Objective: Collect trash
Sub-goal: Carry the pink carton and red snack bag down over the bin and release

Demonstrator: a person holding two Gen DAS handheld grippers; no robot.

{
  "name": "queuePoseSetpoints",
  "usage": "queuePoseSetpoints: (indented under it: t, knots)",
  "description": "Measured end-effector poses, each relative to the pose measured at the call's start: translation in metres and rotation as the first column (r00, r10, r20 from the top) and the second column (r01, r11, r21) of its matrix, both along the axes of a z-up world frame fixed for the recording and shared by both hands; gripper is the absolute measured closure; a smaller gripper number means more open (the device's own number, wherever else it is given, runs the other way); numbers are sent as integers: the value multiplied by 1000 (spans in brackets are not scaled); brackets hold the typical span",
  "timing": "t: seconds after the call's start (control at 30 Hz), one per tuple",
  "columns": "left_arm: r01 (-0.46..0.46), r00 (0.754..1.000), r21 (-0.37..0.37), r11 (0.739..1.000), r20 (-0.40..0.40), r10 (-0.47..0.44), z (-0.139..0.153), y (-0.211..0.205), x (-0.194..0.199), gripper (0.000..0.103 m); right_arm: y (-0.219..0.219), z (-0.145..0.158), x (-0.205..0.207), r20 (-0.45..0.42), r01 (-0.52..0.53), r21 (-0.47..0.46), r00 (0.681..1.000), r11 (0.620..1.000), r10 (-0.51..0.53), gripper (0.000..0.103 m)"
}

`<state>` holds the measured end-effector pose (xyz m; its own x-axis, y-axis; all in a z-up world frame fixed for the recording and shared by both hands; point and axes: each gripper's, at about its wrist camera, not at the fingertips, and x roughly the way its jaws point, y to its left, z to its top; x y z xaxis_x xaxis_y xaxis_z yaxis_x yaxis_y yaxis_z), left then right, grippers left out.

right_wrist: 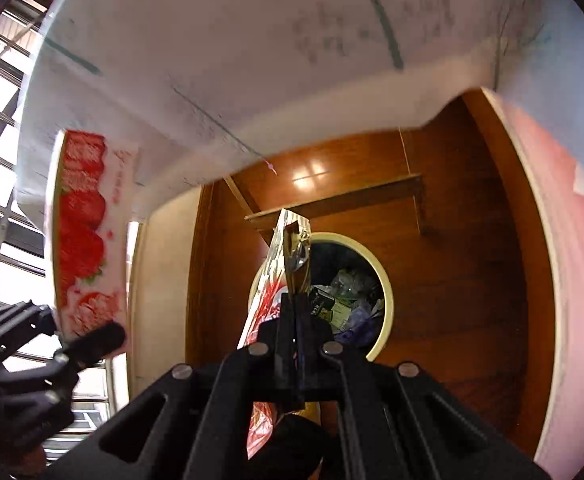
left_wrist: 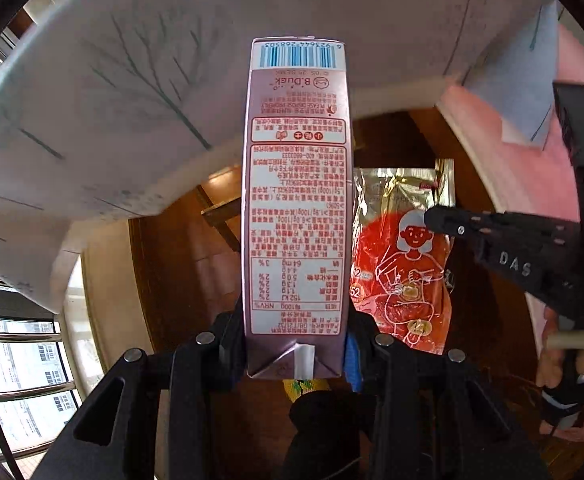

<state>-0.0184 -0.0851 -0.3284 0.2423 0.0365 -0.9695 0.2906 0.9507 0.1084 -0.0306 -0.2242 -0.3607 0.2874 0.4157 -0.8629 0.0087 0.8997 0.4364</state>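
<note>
Dark reddish wooden floor [right_wrist: 471, 260] fills the lower part of both views, glossy, catching a patch of light. Above it hangs a pale cloth [left_wrist: 112, 80] printed with thin branch lines, draped over the edge of the surface and blurred at its hem. Off to one side, barred windows [left_wrist: 24, 360] let in bright daylight, with buildings beyond.

Left hand-held gripper [left_wrist: 295, 344] is partly open and clamped on a drink carton [left_wrist: 295, 200], fingers pressing its two sides near the folded end; the carton's printed panel and barcode face the camera. From the right wrist view the same carton [right_wrist: 84, 232] shows strawberries on its front.

Right hand-held gripper [right_wrist: 295, 320] is fully closed, pinching a red and gold snack wrapper [left_wrist: 399, 256] by its edge; seen edge-on from its own camera, the wrapper [right_wrist: 288, 248] stands up between the fingers.

Down on the floor sits a round bin [right_wrist: 387, 292] with a cream rim, already holding bottles and scraps. The wrapper hangs right over its opening. A person's hand [left_wrist: 571, 364] grips the right tool's handle.
</note>
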Motion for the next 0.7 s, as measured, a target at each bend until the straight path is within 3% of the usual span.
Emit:
queuePoseSetpoints:
  t: [0.43,0.5,0.57,0.63,0.7]
  knots:
    - [12,999,16,1000,-29,-12,-142,12,27,64,36,-92,10,-73,-51,-44,996,998,48,102]
    - [15,999,0,1000,-36,-15,-154,13,30,56,42,-103,12,-86,-48,-52,995,997,44,98]
    - [17,999,-6,1000,-28,-17,-162,13,33,35,44,-112,14,-104,-41,-65,994,997,34,97]
    - [18,1000,-13,1000,-20,-19,-166,16,34,25,49,-116,13,-114,-36,-78,993,996,27,92]
    - [20,999,-11,1000,-26,-20,-167,22,33,21,53,-120,12,-122,-36,-98,992,995,24,80]
